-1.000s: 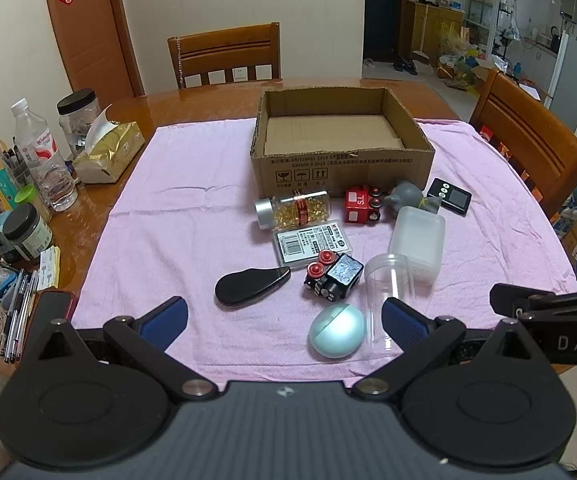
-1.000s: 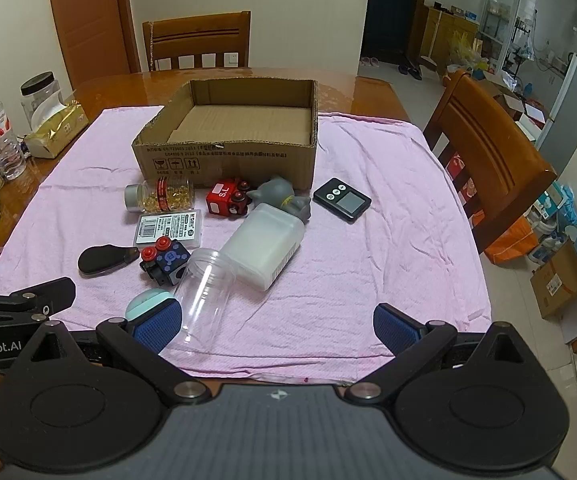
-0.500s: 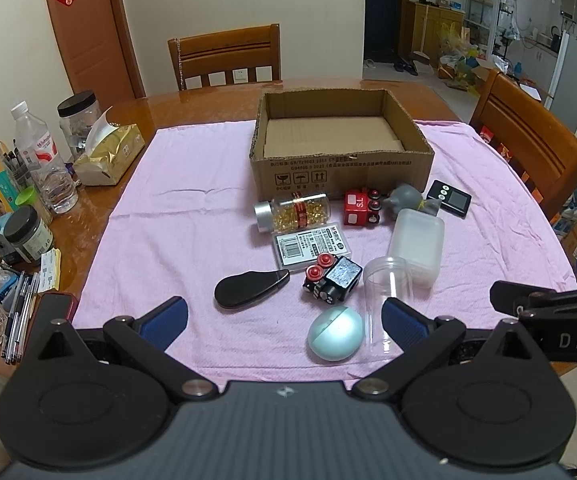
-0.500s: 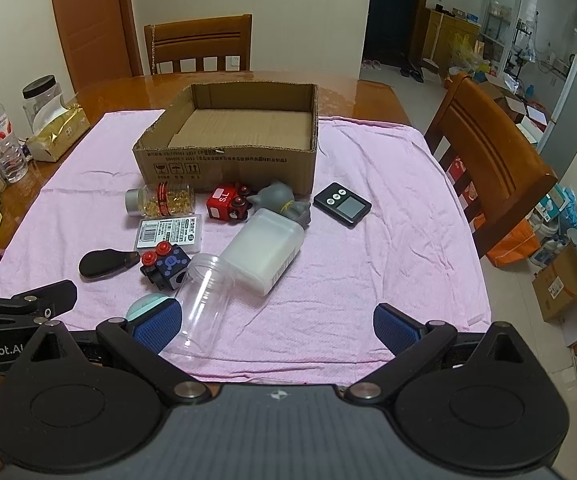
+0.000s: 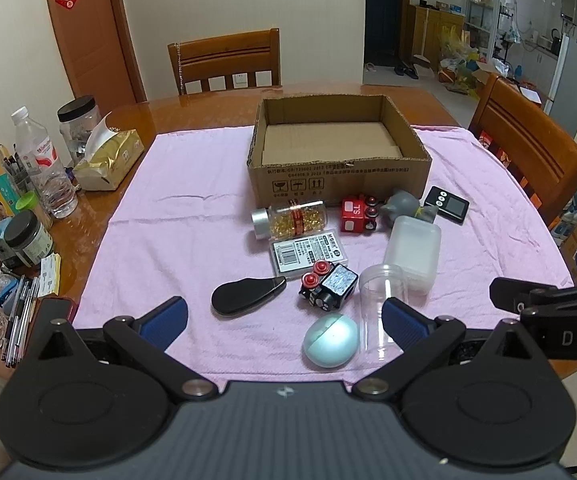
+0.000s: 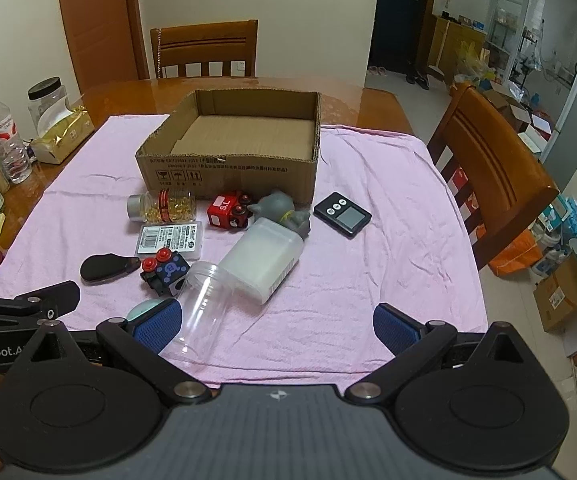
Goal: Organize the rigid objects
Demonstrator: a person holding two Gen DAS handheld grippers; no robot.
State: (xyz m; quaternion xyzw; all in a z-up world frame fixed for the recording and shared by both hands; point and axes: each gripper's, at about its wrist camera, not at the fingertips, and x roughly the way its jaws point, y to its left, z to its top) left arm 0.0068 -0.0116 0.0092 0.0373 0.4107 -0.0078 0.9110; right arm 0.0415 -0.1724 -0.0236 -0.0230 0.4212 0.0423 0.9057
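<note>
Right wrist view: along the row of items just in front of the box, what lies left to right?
Capsule bottle → red toy car → grey figurine → black timer.

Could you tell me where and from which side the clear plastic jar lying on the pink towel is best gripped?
Grip the clear plastic jar across its round body near mid-length, coming from above with a finger on each long side. It lies on its side, and the white container sits close against its far end, so the nearer part looks freer.
</note>
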